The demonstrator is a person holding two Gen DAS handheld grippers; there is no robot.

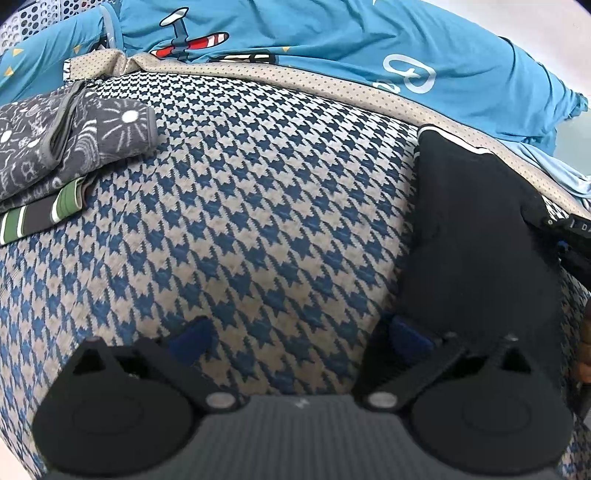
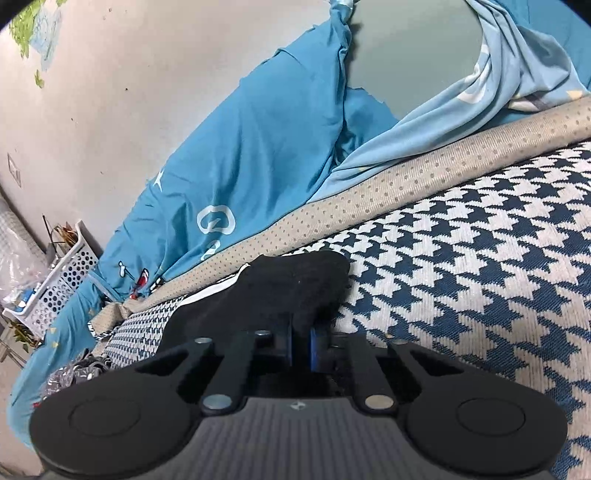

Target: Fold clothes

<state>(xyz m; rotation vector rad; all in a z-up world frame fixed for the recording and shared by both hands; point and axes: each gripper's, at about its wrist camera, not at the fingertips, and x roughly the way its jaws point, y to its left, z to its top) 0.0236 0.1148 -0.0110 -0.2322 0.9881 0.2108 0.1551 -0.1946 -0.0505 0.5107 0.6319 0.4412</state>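
Pinching the black garment (image 2: pixel 291 284) near edge, right fingers (image 2: pixel 302 341) are clamping it; left fingers (image 1: pixel 295 338) are hanging apart beside it.

A blue-and-cream houndstooth blanket (image 1: pixel 258 206) has a beige dotted border (image 1: pixel 332 83). The garment (image 1: pixel 476 236) is black with a white trim line. The folded cloth (image 1: pixel 74 144) is grey with white doodles, over green, white and dark stripes (image 1: pixel 40 214). The sheet (image 1: pixel 332 33) is turquoise with red-and-white planes.

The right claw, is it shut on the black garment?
Yes: right claw is shut, its blue pads pinching the black garment's edge.
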